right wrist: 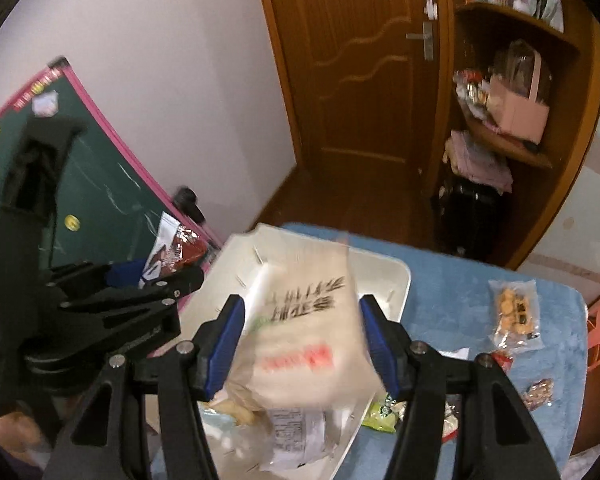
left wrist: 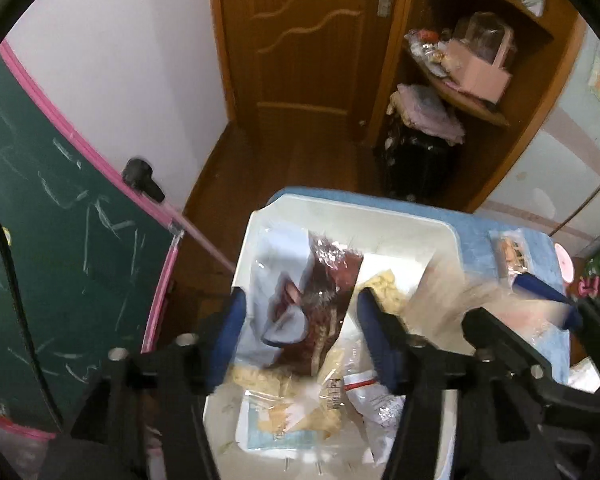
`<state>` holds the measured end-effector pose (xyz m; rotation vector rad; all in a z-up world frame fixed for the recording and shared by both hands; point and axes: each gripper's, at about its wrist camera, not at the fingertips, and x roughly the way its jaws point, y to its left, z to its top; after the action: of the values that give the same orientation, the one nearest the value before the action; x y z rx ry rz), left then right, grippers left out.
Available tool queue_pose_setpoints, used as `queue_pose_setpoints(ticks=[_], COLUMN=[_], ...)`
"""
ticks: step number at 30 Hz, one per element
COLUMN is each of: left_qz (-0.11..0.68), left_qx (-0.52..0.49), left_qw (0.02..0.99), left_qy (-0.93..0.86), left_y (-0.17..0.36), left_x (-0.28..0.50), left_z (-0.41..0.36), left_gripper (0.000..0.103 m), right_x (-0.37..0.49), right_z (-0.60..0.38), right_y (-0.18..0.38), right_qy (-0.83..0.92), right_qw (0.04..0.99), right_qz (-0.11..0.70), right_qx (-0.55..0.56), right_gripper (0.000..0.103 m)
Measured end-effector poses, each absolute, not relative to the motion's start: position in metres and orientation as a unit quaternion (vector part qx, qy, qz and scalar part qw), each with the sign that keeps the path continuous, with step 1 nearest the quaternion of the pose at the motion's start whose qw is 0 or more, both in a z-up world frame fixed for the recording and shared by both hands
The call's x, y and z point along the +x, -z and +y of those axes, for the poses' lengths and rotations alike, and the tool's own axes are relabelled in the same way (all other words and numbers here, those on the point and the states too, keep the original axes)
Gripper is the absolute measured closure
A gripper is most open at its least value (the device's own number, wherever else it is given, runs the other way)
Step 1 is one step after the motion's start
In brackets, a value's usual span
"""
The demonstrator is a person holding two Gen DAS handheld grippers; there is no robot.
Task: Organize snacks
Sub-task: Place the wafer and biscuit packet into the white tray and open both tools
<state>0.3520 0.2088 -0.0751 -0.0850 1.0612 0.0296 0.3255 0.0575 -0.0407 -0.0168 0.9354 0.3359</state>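
Both grippers are hovering over the white bin (left wrist: 440, 228).

Left gripper (left wrist: 300, 336): jaws spread, brown-and-white snack pouch (left wrist: 300, 300) sitting between them, pads not pressing.

Right gripper (right wrist: 302, 344): jaws spread around a blurred beige bag (right wrist: 312, 320); grip unclear.

Both packs are looking light, crinkly and slippery, so pinching a sealed edge seems best. The pouch's long axis is running away from the camera, tilted right.

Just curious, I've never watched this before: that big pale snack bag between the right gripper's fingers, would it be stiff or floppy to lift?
Probably floppy: the pale snack bag looks like thin, crinkled film. Likely light for its size and somewhat slippery.
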Motion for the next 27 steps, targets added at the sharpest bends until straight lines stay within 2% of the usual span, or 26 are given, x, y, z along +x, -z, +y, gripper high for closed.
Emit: queue_pose_setpoints(ticks=[2, 3, 8, 16, 27], left_qz=[0.512, 0.512, 0.514, 0.524, 0.494], left_qx=[-0.052, -0.067, -0.104, -0.064, -0.018], left_qw=[0.857, 0.856, 0.851, 0.850, 0.868], left_qy=[-0.012, -0.007, -0.001, 0.007, 0.049], left_y=[0.083, 0.087, 0.100, 0.102, 0.041], left_x=[0.356, 0.357, 0.354, 0.341, 0.308], left_z=[0.213, 0.216, 0.224, 0.201, 0.143], left_gripper=[0.027, 0.025, 0.024, 0.024, 0.024], right_x=[0.331, 0.333, 0.328, 0.313, 0.270], right_z=[0.055, 0.054, 0.046, 0.028, -0.022], right_y=[0.051, 0.054, 0.066, 0.076, 0.033], right_qy=[-0.156, -0.158, -0.166, -0.177, -0.171], right_qw=[0.874, 0.871, 0.861, 0.850, 0.870], right_qz=[0.459, 0.465, 0.480, 0.494, 0.460], right_qx=[0.002, 0.007, 0.020, 0.038, 0.046], right_gripper=[0.044, 0.043, 0.043, 0.043, 0.043])
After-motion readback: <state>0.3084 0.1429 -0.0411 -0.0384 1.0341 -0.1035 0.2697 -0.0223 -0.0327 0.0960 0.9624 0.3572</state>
